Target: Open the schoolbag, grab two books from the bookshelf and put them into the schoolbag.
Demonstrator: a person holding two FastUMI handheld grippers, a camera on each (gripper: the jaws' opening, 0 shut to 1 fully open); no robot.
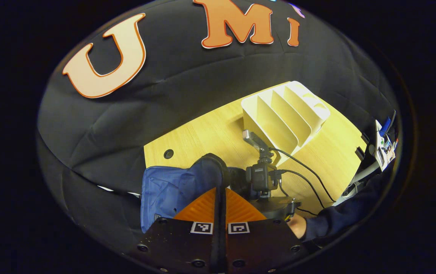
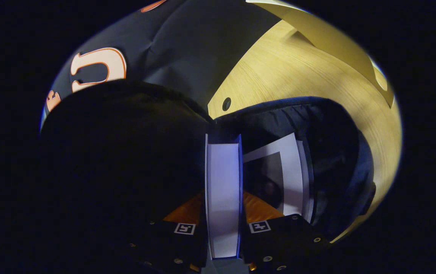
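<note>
Schoolbag (image 2: pixel 328 152) mouth open, right gripper (image 2: pixel 223 213) pinching book (image 2: pixel 223 182) inside, left gripper (image 1: pixel 219 207) clamped on bag's edge strap (image 1: pixel 219 179).

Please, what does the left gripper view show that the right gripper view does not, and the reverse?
Left gripper view: the left gripper shut on the bag's black strap, the empty slots of the shelf, a sleeve and cables.

Right gripper view: the right gripper shut on a book at the bag's mouth, and a second book already inside.

Both: the blue bag, the table, part of the shelf.
</note>
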